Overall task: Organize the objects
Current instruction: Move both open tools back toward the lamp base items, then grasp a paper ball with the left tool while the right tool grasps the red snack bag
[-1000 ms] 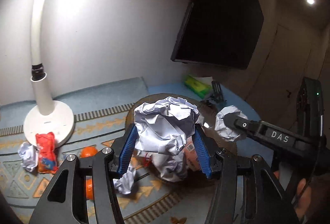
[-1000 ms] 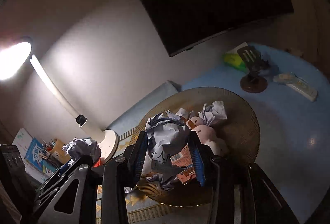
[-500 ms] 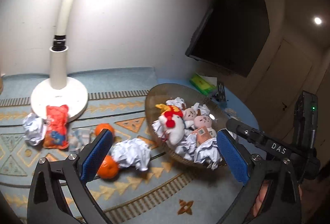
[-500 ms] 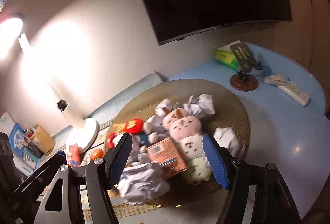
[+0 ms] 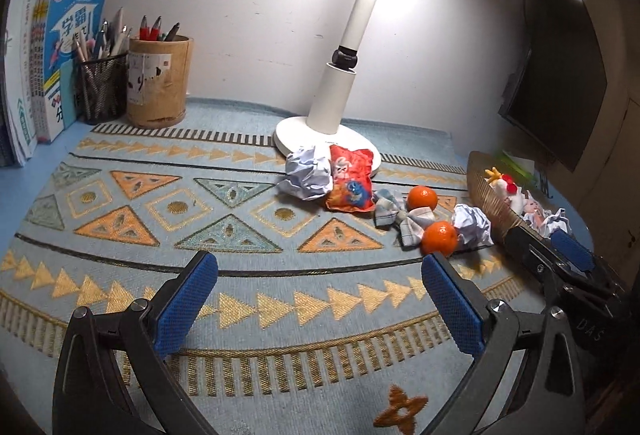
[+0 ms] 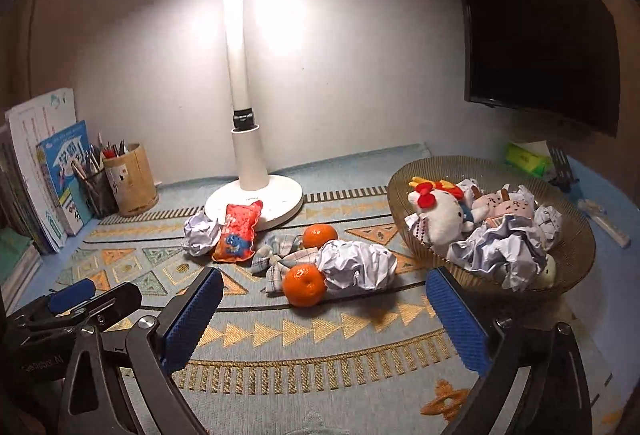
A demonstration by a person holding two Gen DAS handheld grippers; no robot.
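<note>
A brown basket (image 6: pixel 576 259) on the right holds plush toys and crumpled paper; it also shows in the left wrist view (image 5: pixel 486 195). On the patterned mat lie two oranges (image 6: pixel 305 283) (image 5: pixel 439 238), a crumpled paper ball (image 6: pixel 356 263) (image 5: pixel 472 223), a checked cloth bow (image 6: pixel 280 259) (image 5: pixel 396 215), a red snack bag (image 6: pixel 238 231) (image 5: pixel 349 183) and another paper ball (image 6: pixel 202 235) (image 5: pixel 306 173). My left gripper (image 5: pixel 318 293) is open and empty over the mat. My right gripper (image 6: pixel 324 309) is open and empty, just short of the near orange.
A white desk lamp (image 6: pixel 252 191) stands at the back of the mat. Pen holders (image 5: pixel 158 83) and books (image 5: pixel 60 55) stand at the far left. A dark monitor (image 6: pixel 536 15) hangs at the right, with a green box (image 6: pixel 524 155) and a remote (image 6: pixel 606 221) behind the basket.
Both grippers let go of their crumpled paper balls and opened. Both then drew back from the basket toward the near, left part of the mat.
</note>
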